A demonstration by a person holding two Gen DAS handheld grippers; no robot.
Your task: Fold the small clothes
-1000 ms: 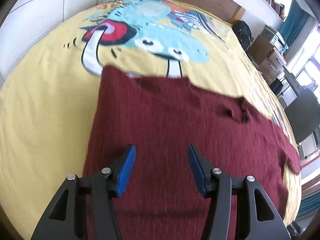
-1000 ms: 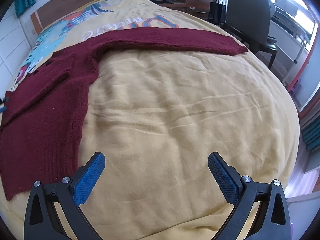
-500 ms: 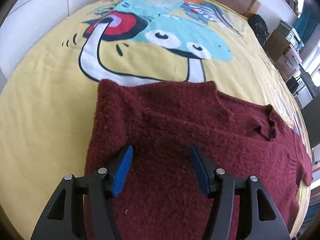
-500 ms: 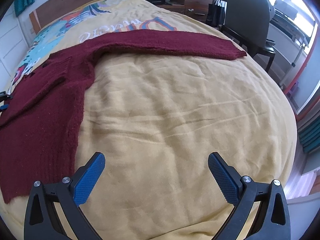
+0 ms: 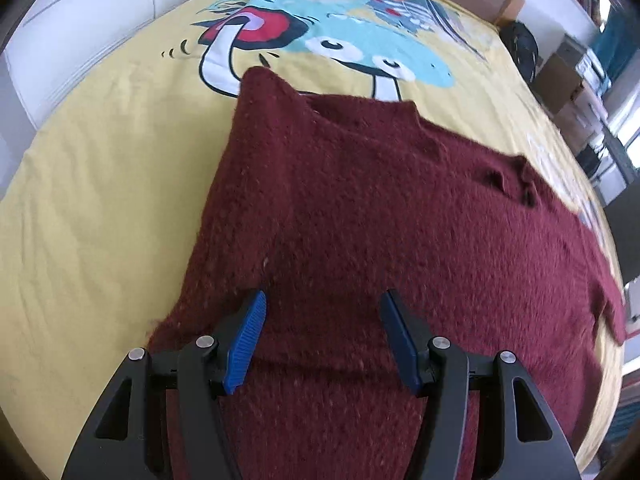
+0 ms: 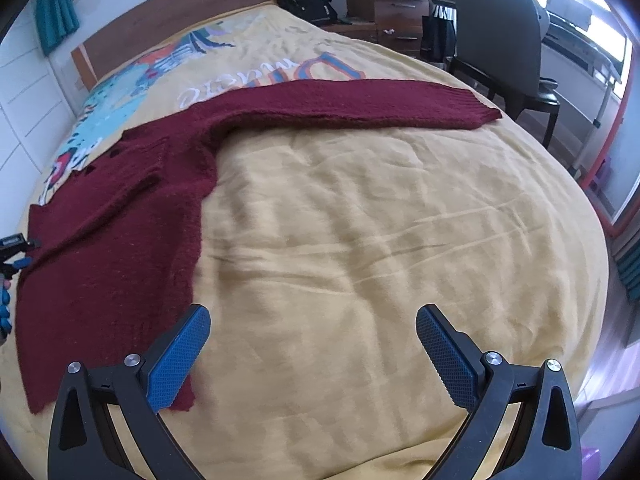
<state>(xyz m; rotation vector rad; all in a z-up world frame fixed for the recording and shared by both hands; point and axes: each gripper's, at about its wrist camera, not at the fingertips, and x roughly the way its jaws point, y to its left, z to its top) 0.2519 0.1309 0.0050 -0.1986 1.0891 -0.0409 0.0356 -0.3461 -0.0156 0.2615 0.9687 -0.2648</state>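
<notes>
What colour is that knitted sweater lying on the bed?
The sweater is dark red, a burgundy knit, seen best in the right wrist view.

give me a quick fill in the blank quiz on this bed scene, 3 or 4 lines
1. The dark red knitted sweater lies on a ____ bedcover.
2. One sleeve stretches toward the grey ____ beside the bed.
3. The left gripper hovers with open jaws over the ____.
4. Between the jaws of the right gripper there is only bare ____.

Missing words: yellow; chair; sweater; bedcover

No legible text on bedspread (image 6: 360, 240)
</notes>
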